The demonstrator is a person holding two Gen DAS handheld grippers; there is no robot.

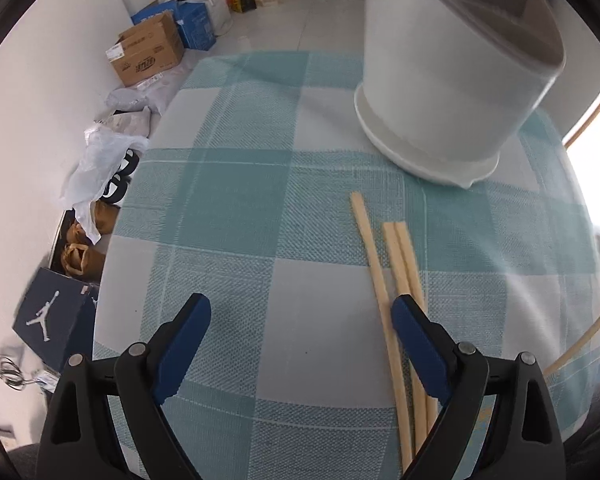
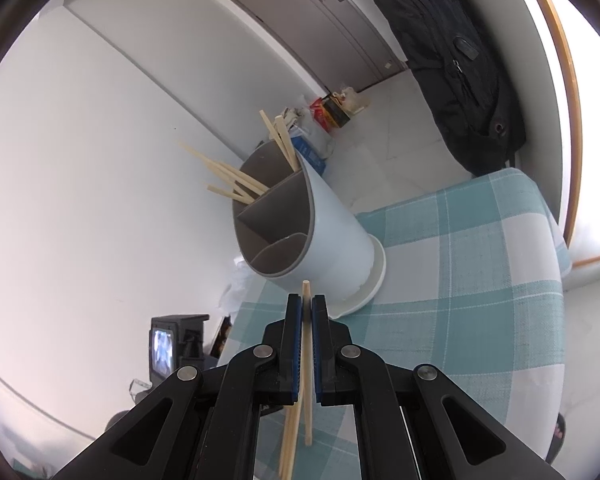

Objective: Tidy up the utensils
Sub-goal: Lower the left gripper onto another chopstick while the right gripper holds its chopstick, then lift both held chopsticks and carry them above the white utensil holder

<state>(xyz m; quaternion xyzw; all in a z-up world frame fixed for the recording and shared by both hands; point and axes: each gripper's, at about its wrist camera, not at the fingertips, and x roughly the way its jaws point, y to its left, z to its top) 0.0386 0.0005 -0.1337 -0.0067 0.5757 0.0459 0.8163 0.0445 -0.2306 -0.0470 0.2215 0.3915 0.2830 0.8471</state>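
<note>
Gripping one chopstick [image 2: 307, 344] in closed jaws short of the holder [image 2: 300, 220], the right gripper [image 2: 307, 302] should lift and tip it into a compartment, while the left gripper [image 1: 300, 312] hangs wide open, empty, over three loose chopsticks [image 1: 396, 280] on the table [image 1: 240, 200].

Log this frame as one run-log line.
left gripper: open above loose chopsticks | right gripper: shut on chopstick | utensil holder: chopsticks in two compartments | tablecloth
</note>
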